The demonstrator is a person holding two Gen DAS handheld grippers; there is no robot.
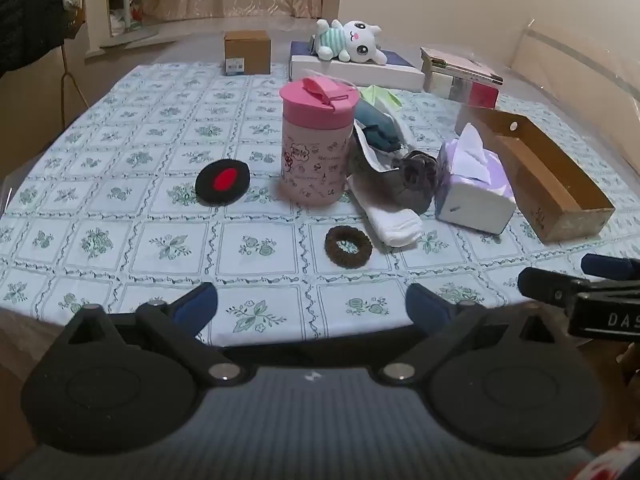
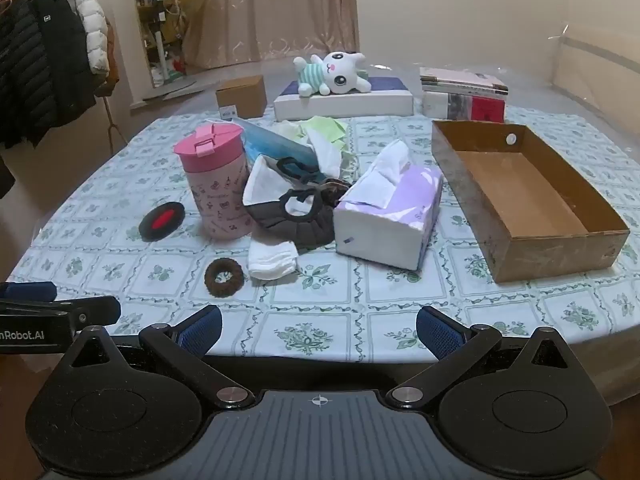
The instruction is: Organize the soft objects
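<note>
- Left wrist view showed the left claw (image 1: pixel 312 304) at the bottom of the frame with its blue pads spread wide and nothing between them, hanging over the near edge of the bench (image 1: pixel 120 200).
- At the right edge of that frame the right claw (image 2: pixel 319 326) reached in; its own view showed it just as wide and empty.
- A brown scrunchie (image 1: pixel 348 246) lay on the patterned cloth at centre frame, just left of a folded white cloth (image 1: pixel 396 224).
- A black round pad with a red centre (image 1: pixel 223 181) sat left of centre, near a pink lidded canister (image 1: pixel 316 144).
- Behind the white cloth, a heap of grey and blue fabrics (image 1: pixel 400 168) rested against the canister and a purple tissue pack (image 1: pixel 476 188).
- An open cardboard box (image 2: pixel 532 200) stood on the right side of the right wrist view, with nothing visible inside.
- A white plush toy (image 2: pixel 336 74) lay on a flat white box (image 2: pixel 344 106) at upper centre.
</note>
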